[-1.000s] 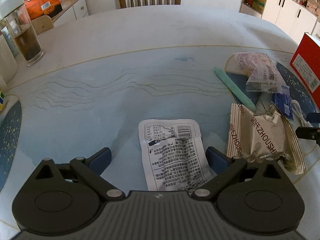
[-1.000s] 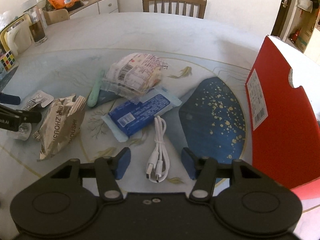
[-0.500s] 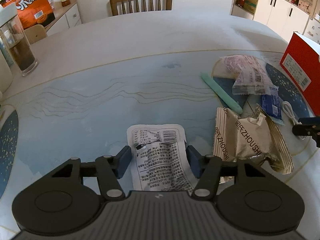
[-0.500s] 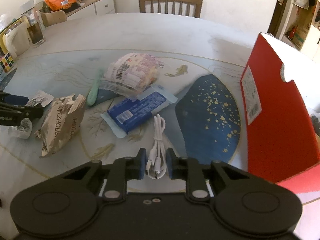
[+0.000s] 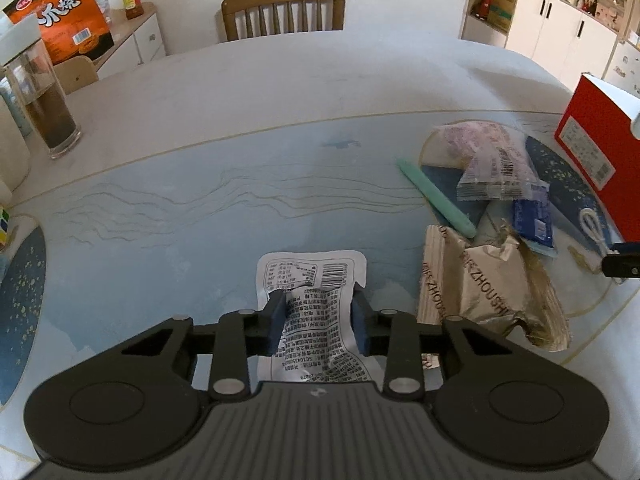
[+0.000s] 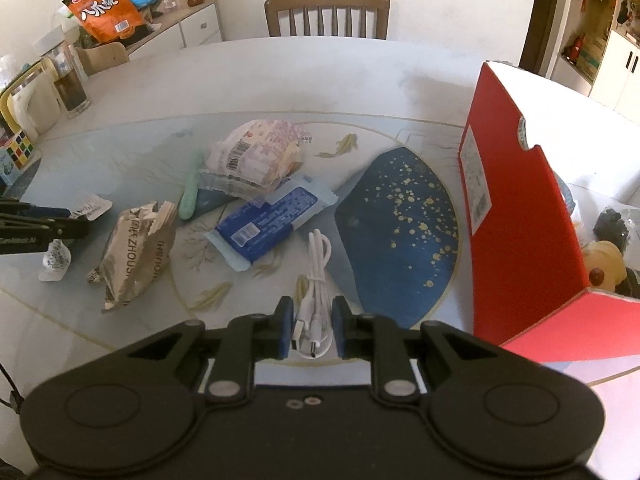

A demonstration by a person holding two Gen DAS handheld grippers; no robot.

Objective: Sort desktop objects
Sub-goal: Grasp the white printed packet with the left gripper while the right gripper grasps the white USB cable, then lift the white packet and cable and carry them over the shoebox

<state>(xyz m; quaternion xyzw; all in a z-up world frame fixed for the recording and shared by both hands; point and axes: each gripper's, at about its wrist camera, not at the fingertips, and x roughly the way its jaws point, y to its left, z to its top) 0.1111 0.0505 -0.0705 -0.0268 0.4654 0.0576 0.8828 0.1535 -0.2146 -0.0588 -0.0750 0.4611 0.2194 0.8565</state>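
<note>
My left gripper (image 5: 319,322) is shut on a white printed sachet (image 5: 312,272) and holds it over the table. My right gripper (image 6: 311,328) is shut on a coiled white USB cable (image 6: 316,272). A crumpled tan snack bag (image 6: 136,248) lies to the left of the cable and shows in the left wrist view (image 5: 480,288). A blue wrapped bar (image 6: 268,224), a pink-white snack pack (image 6: 256,156) and a green stick (image 6: 190,192) lie behind it. A red open box (image 6: 520,208) stands at the right.
A glass of dark drink (image 5: 44,100) stands at the far left. A puzzle cube (image 6: 16,152) sits at the left table edge. A wooden chair (image 6: 326,12) stands behind the table. The box holds other items (image 6: 608,248).
Both grippers have closed, the left on the sachet, the right on the cable. Both have lifted slightly, and the views have pulled back a little.
</note>
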